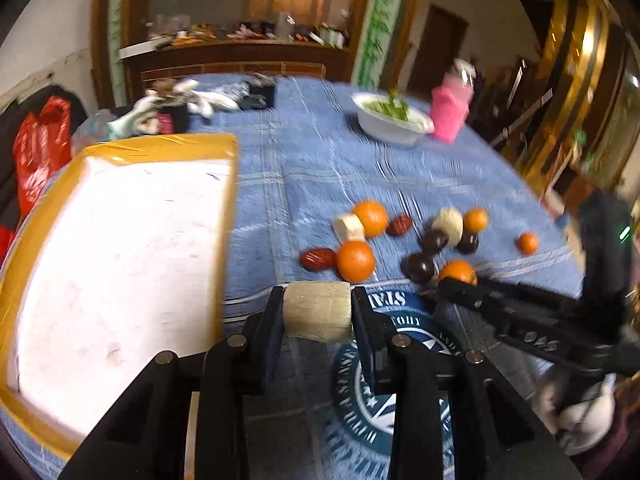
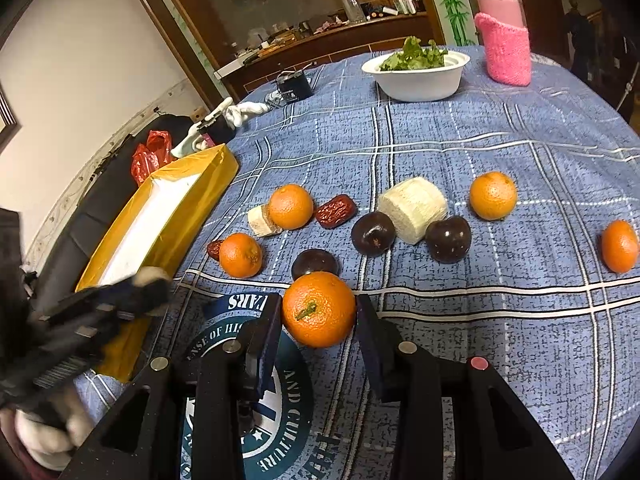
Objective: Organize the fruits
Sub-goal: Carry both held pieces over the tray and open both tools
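My left gripper (image 1: 318,300) is shut on a pale beige cylinder piece (image 1: 318,318), held just right of the yellow-rimmed white tray (image 1: 160,142). In the right wrist view my right gripper (image 2: 319,304) is shut on an orange (image 2: 319,314) low over the blue cloth. The left gripper (image 2: 136,290) shows blurred at the left beside the tray (image 2: 208,184). Beyond the held orange lie loose oranges (image 2: 291,206), dark plums (image 2: 373,233), red dates (image 2: 336,211) and two pale chunks (image 2: 414,208). The right gripper (image 1: 454,282) also shows in the left wrist view.
A white bowl of greens (image 2: 418,80) and a bottle in a pink sleeve (image 2: 506,54) stand at the far side. White gloves (image 2: 244,112) and a black device (image 2: 294,86) lie at the far left edge. A red bag (image 2: 150,156) sits off the table.
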